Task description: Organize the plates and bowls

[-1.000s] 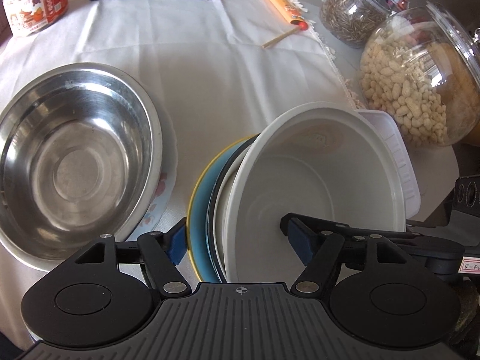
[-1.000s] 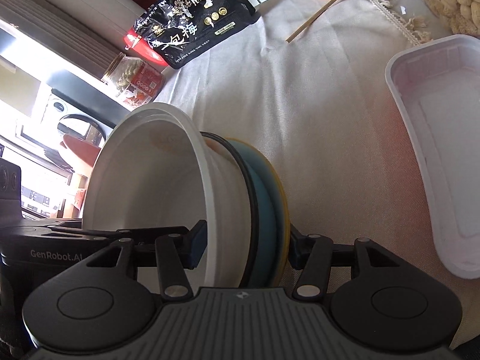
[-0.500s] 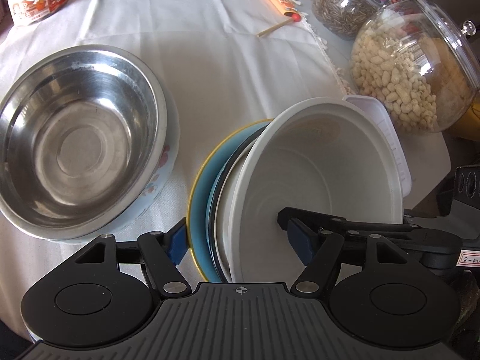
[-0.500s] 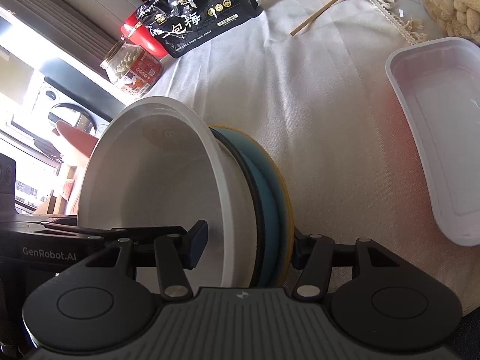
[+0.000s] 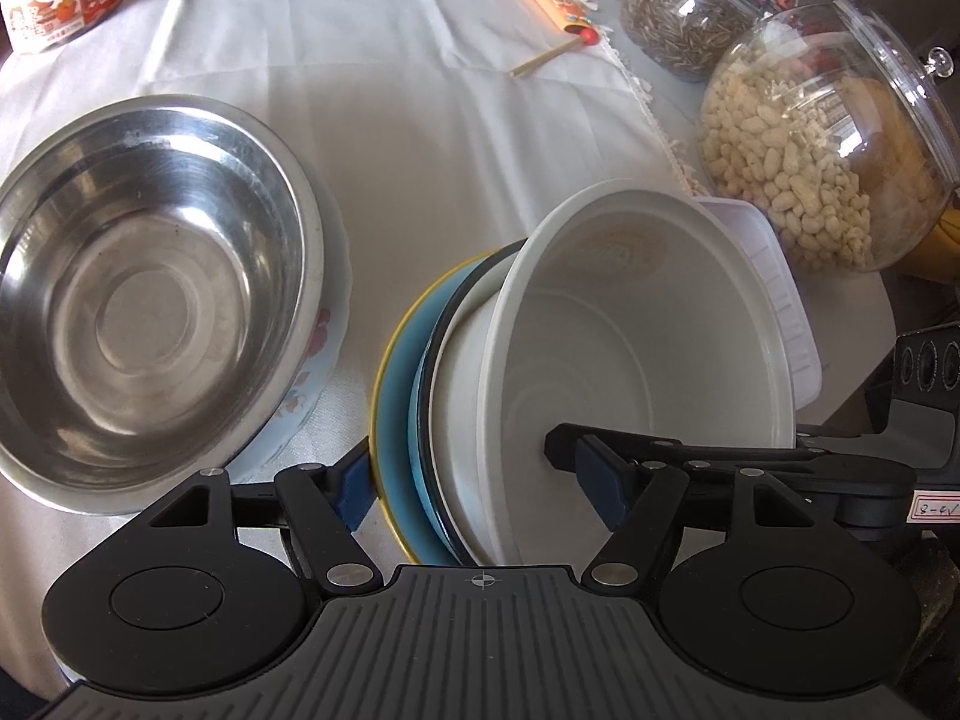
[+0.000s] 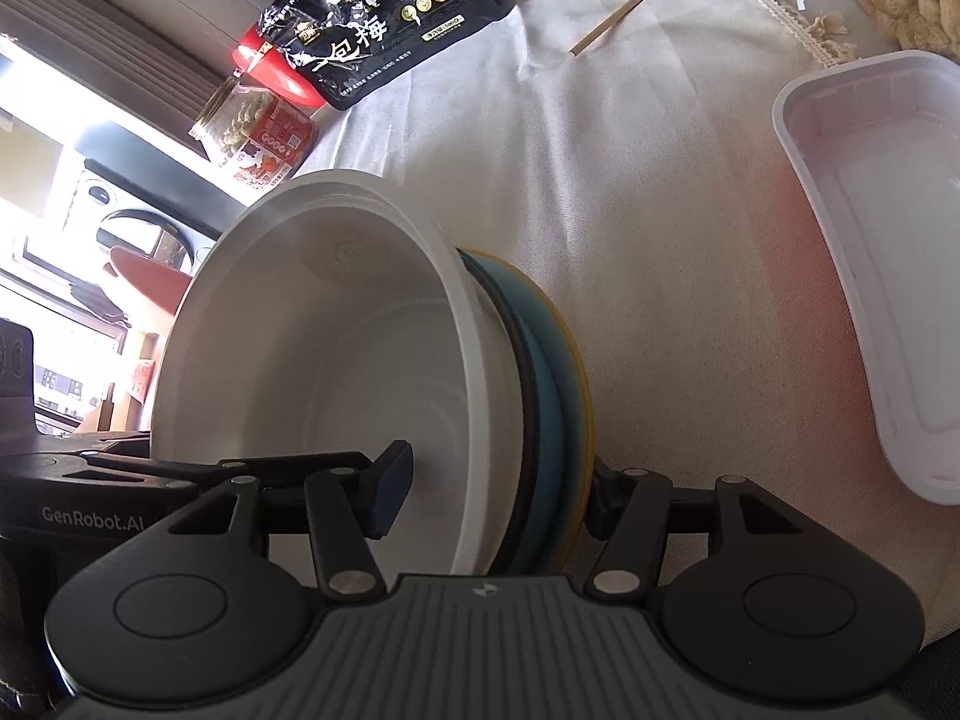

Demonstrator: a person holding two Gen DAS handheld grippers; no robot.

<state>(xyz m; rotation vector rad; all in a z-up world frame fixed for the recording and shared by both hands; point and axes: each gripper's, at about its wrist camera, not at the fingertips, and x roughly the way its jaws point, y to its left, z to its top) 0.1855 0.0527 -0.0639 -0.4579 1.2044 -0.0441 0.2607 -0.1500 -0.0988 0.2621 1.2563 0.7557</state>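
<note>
A white plastic bowl (image 5: 630,330) nests in a dark-rimmed plate (image 5: 429,354) and a blue plate with a yellow rim (image 5: 396,390). This stack stands tilted on its edge above the white tablecloth. My left gripper (image 5: 477,480) is shut on it, one pad behind the yellow rim and one inside the bowl. My right gripper (image 6: 498,489) is shut on the same stack from the other side. Its left pad is inside the white bowl (image 6: 312,330) and its right pad is behind the blue plate (image 6: 570,384). The plates' faces are mostly hidden.
A steel bowl (image 5: 150,312) sits in a flowered basin (image 5: 318,354) to the left. A white rectangular tray (image 6: 888,252) lies to the right. Jars of peanuts (image 5: 798,180) and seeds (image 5: 678,18), a black bag (image 6: 372,24) and a chopstick (image 5: 546,57) stand farther back.
Both grippers keep their hold on the stack. The stack has shifted only slightly in both views.
</note>
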